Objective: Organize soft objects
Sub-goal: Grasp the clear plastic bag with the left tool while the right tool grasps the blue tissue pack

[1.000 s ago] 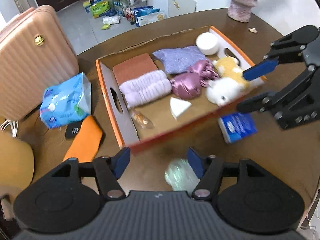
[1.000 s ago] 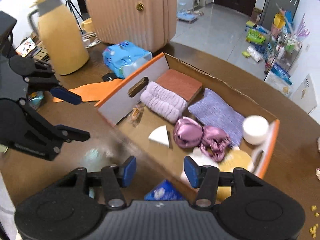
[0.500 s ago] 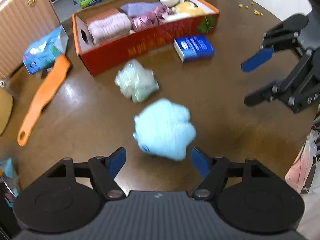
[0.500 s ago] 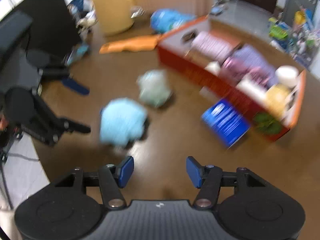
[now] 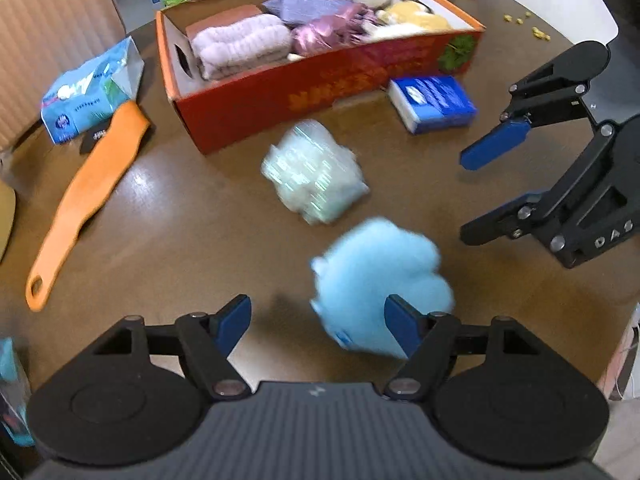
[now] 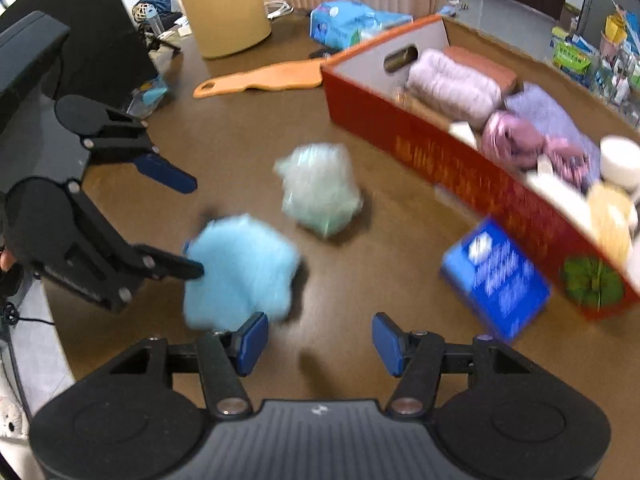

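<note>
A fluffy light-blue soft toy [image 5: 380,276] [image 6: 240,268] lies on the brown table, blurred. My left gripper [image 5: 318,324] [image 6: 192,227] stands open over it, and the toy sits against its right finger only. A pale green soft bundle [image 5: 314,178] [image 6: 320,196] lies just beyond. Further back, the red cardboard box [image 5: 280,96] [image 6: 400,140] holds a lilac towel [image 5: 240,46], a purple cloth, pink satin pieces and a yellow plush. My right gripper [image 6: 319,338] [image 5: 470,198] is open to the right of the blue toy, with nothing between its fingers.
A blue tissue pack [image 5: 434,102] [image 6: 496,276] lies against the box front. An orange paddle [image 5: 88,196] and a blue plastic bag [image 5: 92,92] lie left of the box, near a pink suitcase [image 5: 52,36]. A yellow jug [image 6: 220,4] stands at the back. The table's edge curves close on the right.
Both grippers have pulled back from above the box and sunk toward the table near the blue toy and the green bundle. The left jaws stand wider than a second ago.
</note>
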The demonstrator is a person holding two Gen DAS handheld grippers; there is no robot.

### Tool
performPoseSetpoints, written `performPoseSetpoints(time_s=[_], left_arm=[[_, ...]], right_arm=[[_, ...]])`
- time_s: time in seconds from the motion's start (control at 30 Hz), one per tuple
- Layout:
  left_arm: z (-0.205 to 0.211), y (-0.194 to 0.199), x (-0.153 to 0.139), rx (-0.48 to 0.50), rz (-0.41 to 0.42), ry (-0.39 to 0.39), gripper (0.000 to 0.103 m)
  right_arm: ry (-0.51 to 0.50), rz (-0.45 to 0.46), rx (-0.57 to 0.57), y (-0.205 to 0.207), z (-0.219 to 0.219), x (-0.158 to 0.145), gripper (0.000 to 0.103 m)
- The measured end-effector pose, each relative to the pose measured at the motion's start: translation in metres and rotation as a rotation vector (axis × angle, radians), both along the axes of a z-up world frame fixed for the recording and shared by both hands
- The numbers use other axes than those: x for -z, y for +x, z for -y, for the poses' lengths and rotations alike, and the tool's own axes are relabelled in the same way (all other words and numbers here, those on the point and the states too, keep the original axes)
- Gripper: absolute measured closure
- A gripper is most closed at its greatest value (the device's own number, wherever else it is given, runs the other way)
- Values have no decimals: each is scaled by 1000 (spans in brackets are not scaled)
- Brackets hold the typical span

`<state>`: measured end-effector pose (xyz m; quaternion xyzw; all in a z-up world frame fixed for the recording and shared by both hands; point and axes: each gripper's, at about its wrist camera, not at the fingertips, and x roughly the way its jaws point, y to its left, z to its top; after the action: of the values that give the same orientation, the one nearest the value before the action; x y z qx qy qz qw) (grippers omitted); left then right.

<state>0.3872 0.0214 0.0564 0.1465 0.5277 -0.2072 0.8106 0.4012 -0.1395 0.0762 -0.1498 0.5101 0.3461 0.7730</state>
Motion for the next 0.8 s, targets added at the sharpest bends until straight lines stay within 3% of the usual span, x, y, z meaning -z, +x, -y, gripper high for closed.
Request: performPoseSetpoints(time_s=[0.17, 0.33, 0.37, 0.43, 0.5, 0.8], left_arm=[[-1, 35, -9, -3, 36, -59, 28], [20, 62, 0, 42, 36, -89, 31], [24, 67, 4, 46, 30, -85, 33], [28, 72, 11, 49, 31, -75, 51], [28, 71, 15, 64, 43, -87, 59], [29, 72, 13, 67, 67, -85, 65]], right_arm=[[-42, 55, -5, 31, -16, -3, 48], [-56, 56, 57, 58, 9, -9, 47], [-53, 51, 69, 61, 15, -8, 47], [-36, 48, 87, 67, 25, -6, 47], [3, 39, 83, 70, 29, -5, 47], [-106, 84, 66, 79, 31, 4, 46]])
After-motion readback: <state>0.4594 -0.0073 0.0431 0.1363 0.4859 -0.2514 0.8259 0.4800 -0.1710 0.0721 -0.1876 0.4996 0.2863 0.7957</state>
